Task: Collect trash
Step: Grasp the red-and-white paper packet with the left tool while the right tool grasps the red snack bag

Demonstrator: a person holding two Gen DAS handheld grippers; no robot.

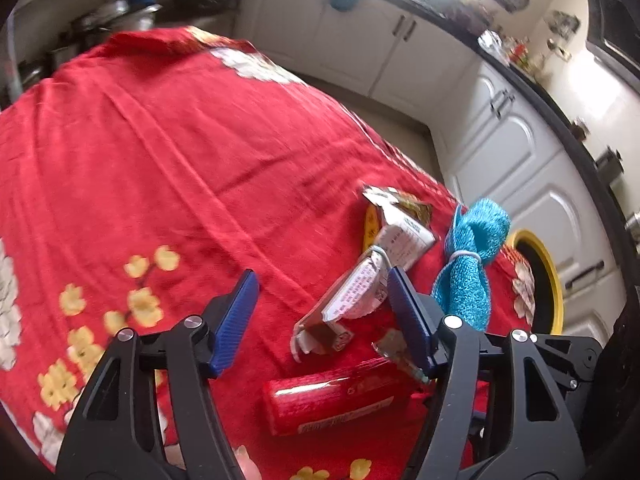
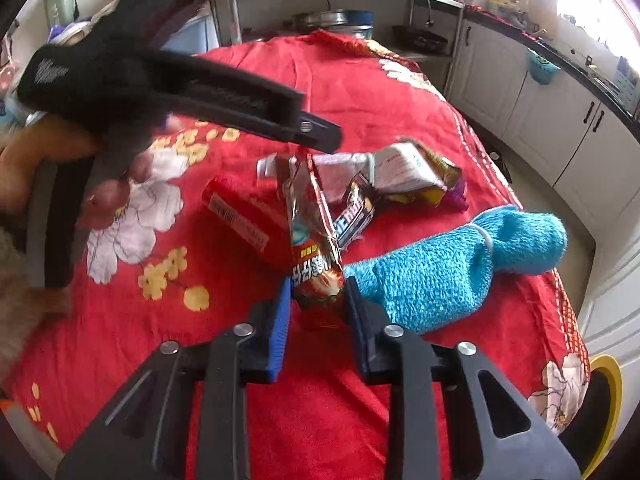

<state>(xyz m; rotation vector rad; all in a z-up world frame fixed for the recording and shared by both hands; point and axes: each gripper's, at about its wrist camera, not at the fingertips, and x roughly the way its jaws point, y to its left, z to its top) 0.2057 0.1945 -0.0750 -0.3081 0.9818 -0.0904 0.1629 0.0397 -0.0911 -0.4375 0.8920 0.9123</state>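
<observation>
Your right gripper [image 2: 316, 308] sits low over the red flowered tablecloth [image 2: 400, 100], its blue pads [image 2: 280, 320] closed on the lower end of a crinkled foil snack wrapper with red and brown print [image 2: 314, 236], which stands up between them. Your left gripper [image 1: 322, 316] hangs above the same cloth with its jaws wide apart and nothing between them; from the right wrist camera its black body [image 2: 224, 96] reaches in from the upper left, your bare fingers [image 2: 108, 196] wrapped round its handle.

Just beside the right pad lies a turquoise knitted cloth bundle tied with a white band [image 2: 452, 264], touching the table near its edge. Beyond the held wrapper lie a flat red plastic packet with a white label [image 2: 240, 216], a dark chocolate bar wrapper [image 2: 356, 216] and a crumpled white and yellow carton [image 2: 404, 172], all close together. A yellow-rimmed round bin [image 1: 540, 280] shows past the table edge, by the white kitchen cabinets [image 1: 500, 140].

In the left wrist view the white carton pieces [image 1: 360, 288] lie between and just beyond the open fingers, the red packet [image 1: 336, 400] under them
</observation>
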